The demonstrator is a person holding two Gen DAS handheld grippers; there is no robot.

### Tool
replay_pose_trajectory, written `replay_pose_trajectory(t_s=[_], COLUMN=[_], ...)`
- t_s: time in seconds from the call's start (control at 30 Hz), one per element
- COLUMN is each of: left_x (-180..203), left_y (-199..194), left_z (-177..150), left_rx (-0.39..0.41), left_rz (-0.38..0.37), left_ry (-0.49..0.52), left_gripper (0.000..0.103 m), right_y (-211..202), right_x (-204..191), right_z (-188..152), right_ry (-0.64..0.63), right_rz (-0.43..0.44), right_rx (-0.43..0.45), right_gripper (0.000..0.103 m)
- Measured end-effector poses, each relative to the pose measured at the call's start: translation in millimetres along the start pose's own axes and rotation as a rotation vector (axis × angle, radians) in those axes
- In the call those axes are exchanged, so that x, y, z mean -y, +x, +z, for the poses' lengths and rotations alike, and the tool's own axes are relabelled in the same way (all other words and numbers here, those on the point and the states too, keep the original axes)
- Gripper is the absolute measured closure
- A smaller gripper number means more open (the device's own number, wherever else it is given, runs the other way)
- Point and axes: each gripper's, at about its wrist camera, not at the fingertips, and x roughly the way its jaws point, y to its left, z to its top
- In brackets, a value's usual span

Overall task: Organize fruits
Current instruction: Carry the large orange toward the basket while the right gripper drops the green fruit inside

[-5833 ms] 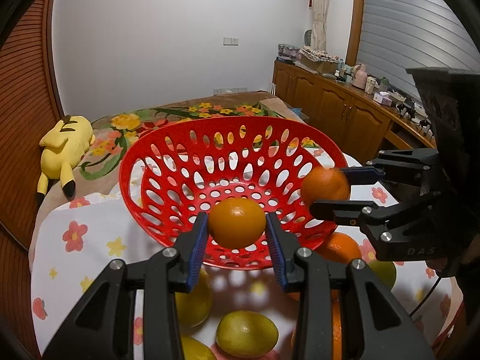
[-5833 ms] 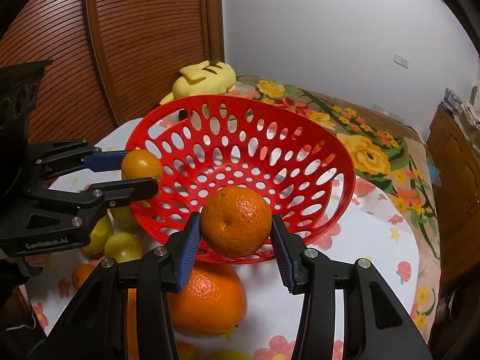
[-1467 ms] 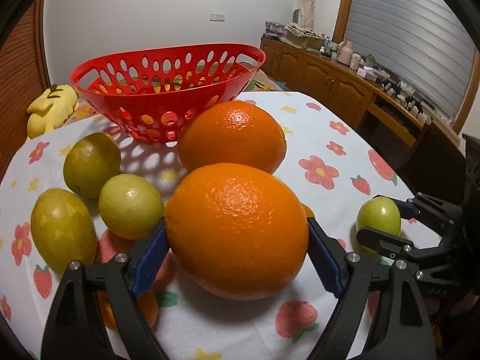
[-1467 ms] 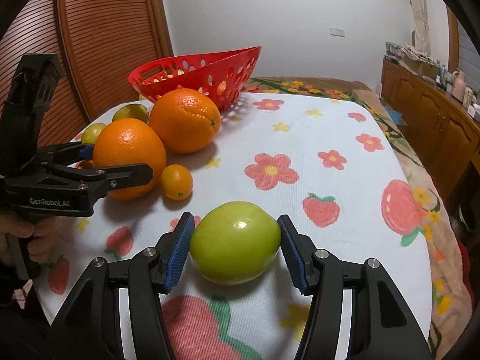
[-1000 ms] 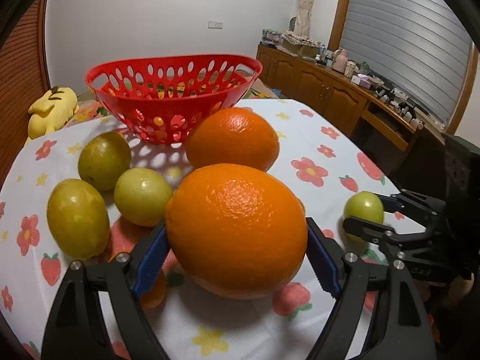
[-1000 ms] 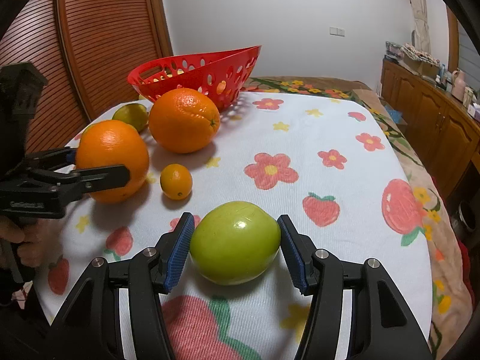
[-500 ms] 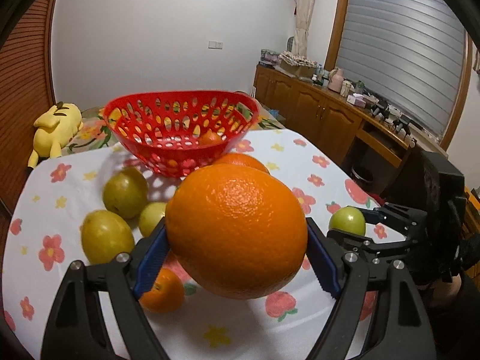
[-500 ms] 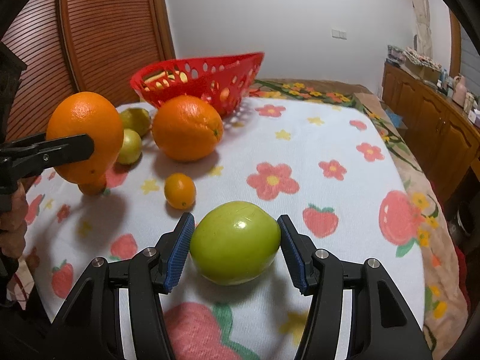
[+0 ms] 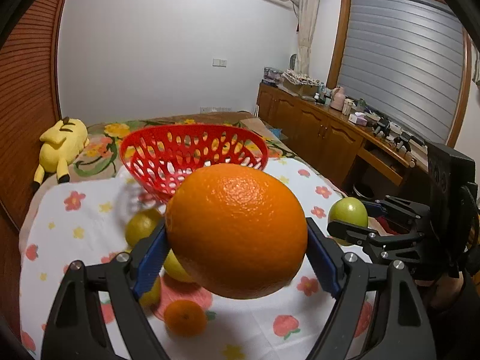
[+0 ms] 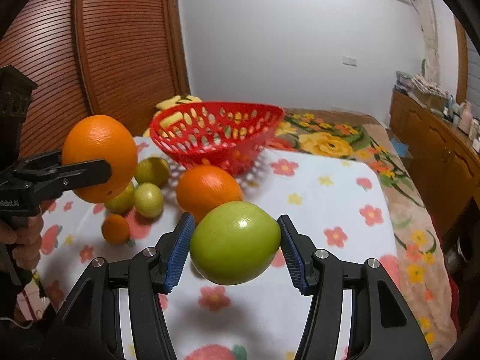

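Left gripper (image 9: 237,240): we hold the big orange (image 9: 237,231) clamped between both blue pads, lifted clear of the table (image 9: 258,327); the jaws stand wide because the fruit is so broad.

Right gripper (image 10: 235,246): we grip the green fruit (image 10: 235,241) between the pads, also raised off the tablecloth.

Basket (image 10: 216,132): the red basket sits toward the far edge of the table, ahead of both tools; we cannot tell what it holds from here.

Left on the table: a second orange (image 10: 208,192) just in front of the basket, a small orange (image 10: 115,228) nearer the front left, and several yellow-green fruits (image 10: 148,199) clustered by the left side.

Step in hand: we judge both fruits are on their way to the basket, with much of the sorting yet to do.

Risk, slip: the big orange is round and held only at its widest part, so a tilt or a jolt could roll it out of the pads.

Risk, collision: both tools head for the same opening; arriving together, we could knock one against the other or the rim.

Risk, basket: it looks light, and a heavy orange dropped on its edge could tip or shove it toward the far edge.

Risk, bounce: releasing from too high could bruise fruit or bounce it onto the table.
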Motion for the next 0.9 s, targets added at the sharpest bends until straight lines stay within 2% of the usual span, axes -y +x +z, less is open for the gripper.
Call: replay_pose_trajectory(t_s=[0.2,0.57,0.9], left_x=[-11,-35,-55], left_y=[6,48,84], left_z=[17,47,58], left_rx=[0.009,-0.018,-0.061], left_rz=[0.012,0.053,0.065], left_ry=[0.011,0.017,-0.003], left_gripper=[0.019,0.019,0.019], right_y=[11,40,90], right_x=[-8,1,12], right_z=[24,70,101], right_ry=[-0.04,-0.08,-0.084], right_rz=[0.018,0.037,0.08], right_rx=[0.014,0.014,-0.027], right_gripper=[0.045,0.045,0.045])
